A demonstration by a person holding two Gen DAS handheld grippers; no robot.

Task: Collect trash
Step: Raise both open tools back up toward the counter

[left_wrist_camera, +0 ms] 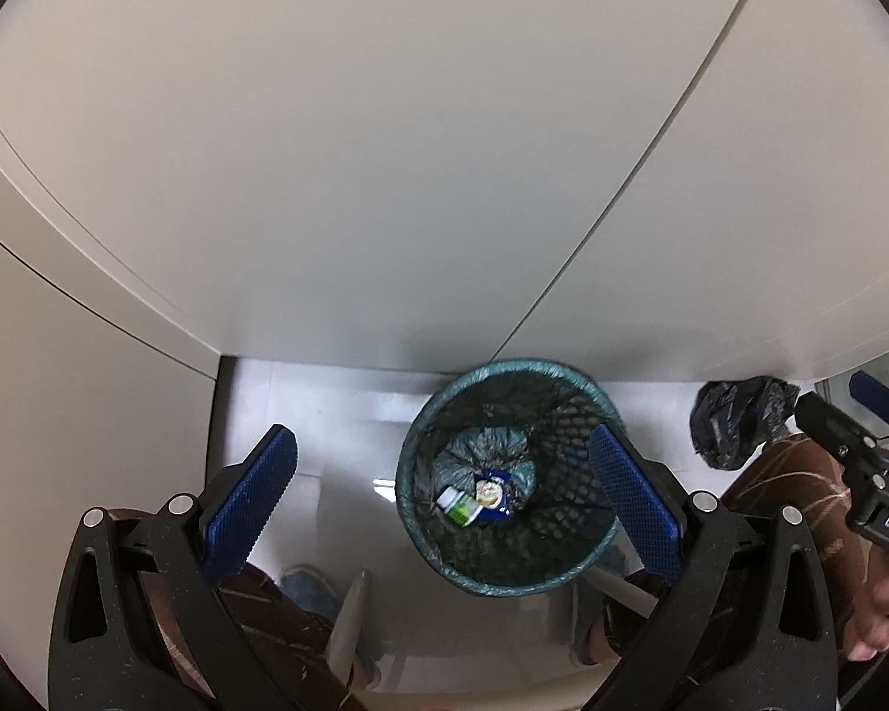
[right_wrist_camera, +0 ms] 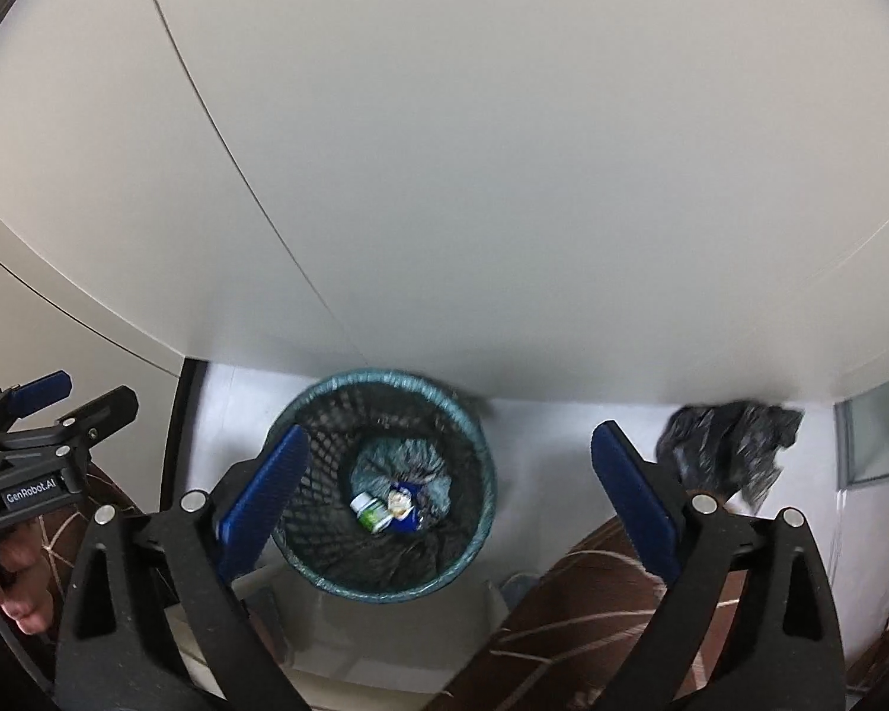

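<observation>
Mesh bin point(left_wrist_camera: 507, 474) stands against the cabinet front point(left_wrist_camera: 385, 178), bare floor point(left_wrist_camera: 302, 415) at its left; left gripper point(left_wrist_camera: 444, 503) and right gripper point(right_wrist_camera: 450, 503) both spread, nothing between their pads; crumpled black bag point(right_wrist_camera: 729, 450) lies at right.

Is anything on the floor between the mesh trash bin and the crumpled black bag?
No. In the right wrist view, bare pale floor separates the mesh bin from the black bag.

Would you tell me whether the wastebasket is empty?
Not empty: the wastebasket holds a small bottle and wrappers at the bottom.
</observation>
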